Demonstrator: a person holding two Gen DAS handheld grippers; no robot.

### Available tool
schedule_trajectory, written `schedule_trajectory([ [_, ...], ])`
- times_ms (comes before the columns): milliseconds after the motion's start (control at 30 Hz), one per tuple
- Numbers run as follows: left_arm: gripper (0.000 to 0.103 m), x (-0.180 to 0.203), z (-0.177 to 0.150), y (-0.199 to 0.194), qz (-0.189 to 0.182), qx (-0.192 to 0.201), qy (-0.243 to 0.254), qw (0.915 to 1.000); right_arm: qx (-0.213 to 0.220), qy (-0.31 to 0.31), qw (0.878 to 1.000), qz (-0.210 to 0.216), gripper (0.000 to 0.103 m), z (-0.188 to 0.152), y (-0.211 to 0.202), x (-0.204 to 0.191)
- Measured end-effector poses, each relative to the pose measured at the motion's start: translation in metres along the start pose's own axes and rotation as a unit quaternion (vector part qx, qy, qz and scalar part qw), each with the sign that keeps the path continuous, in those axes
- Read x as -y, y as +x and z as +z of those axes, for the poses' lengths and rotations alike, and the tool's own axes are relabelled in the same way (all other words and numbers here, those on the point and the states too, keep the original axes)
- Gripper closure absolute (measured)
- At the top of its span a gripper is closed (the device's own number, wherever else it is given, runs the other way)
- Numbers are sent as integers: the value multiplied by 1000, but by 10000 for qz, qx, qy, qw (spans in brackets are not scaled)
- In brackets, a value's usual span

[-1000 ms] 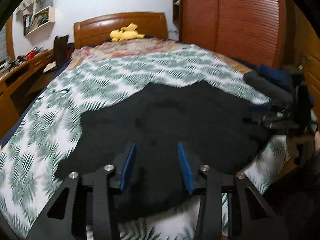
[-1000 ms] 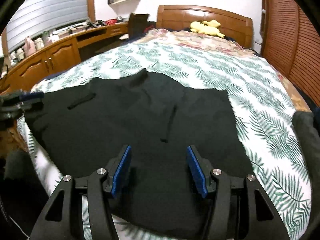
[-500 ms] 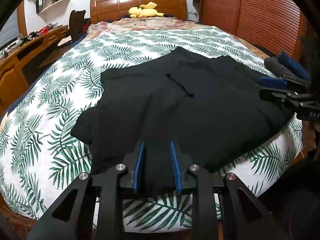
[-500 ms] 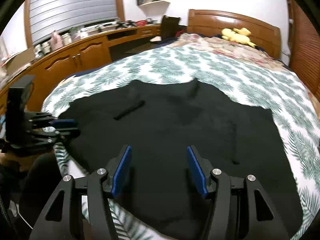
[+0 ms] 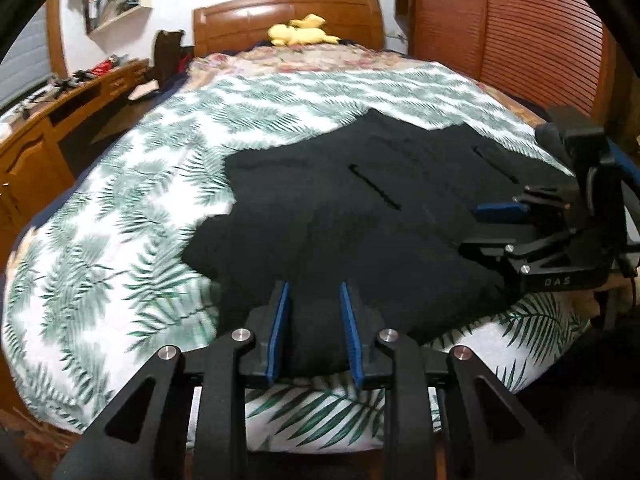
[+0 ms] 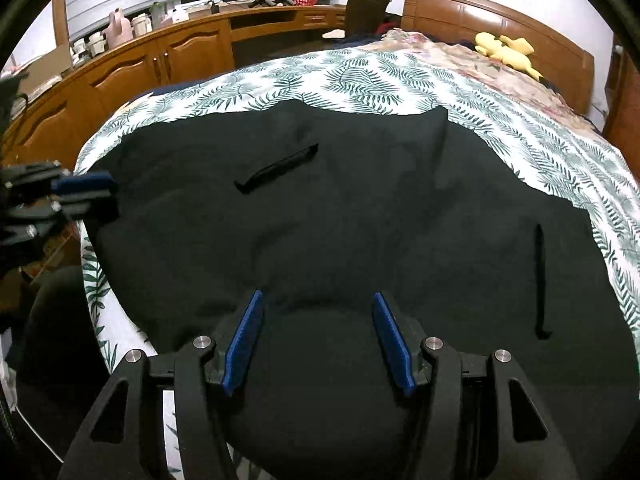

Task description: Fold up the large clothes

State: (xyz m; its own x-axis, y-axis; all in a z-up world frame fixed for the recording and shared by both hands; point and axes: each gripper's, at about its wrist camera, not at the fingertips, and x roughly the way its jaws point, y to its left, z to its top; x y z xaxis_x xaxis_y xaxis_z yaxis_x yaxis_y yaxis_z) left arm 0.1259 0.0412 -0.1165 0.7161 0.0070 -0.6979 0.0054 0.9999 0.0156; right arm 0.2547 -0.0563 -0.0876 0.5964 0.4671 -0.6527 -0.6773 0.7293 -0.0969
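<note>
A large black garment (image 5: 360, 232) lies spread flat on the bed near its foot edge; it also fills the right wrist view (image 6: 340, 220), with two dark drawstrings on it. My left gripper (image 5: 314, 300) is over the garment's near left edge with its jaws partly open and cloth lying between them; no clamping shows. My right gripper (image 6: 318, 304) is open above the garment's near edge, with black cloth under its fingers. The right gripper also shows in the left wrist view (image 5: 500, 212), and the left gripper shows in the right wrist view (image 6: 84, 186).
The bed has a white sheet with green leaf print (image 5: 132, 216) and a wooden headboard (image 5: 288, 8). A yellow plush toy (image 5: 300, 32) lies by the pillows. A wooden desk with cabinets (image 6: 160, 56) runs along the left. A wooden wardrobe (image 5: 520, 32) stands on the right.
My left gripper narrowed from wide open, then widened a little, and swung left along the garment's near edge. My right gripper stayed open and moved lower and closer over the cloth.
</note>
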Motion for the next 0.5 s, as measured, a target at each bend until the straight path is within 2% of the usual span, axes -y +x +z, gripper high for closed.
schedule_trajectory([
  [100,72,-15,-1,-12,37,129,-216,9997,6,-49,10000,-53,44,3,4,-5],
  [133,60,-21,-1,-14,-31,126,-287,9995,8,-71,10000,-70,44,3,5,-5],
  [267,46,-37,-3,-15,37,170,-513,9985,16,-112,9999,-95,44,3,-2,-11],
  [333,34,-41,-4,-10,53,105,-565,9983,26,-134,9998,-115,44,1,-6,-14],
  [500,33,-44,-9,7,168,-74,-661,9976,59,-177,9997,-130,44,-4,-13,-18],
])
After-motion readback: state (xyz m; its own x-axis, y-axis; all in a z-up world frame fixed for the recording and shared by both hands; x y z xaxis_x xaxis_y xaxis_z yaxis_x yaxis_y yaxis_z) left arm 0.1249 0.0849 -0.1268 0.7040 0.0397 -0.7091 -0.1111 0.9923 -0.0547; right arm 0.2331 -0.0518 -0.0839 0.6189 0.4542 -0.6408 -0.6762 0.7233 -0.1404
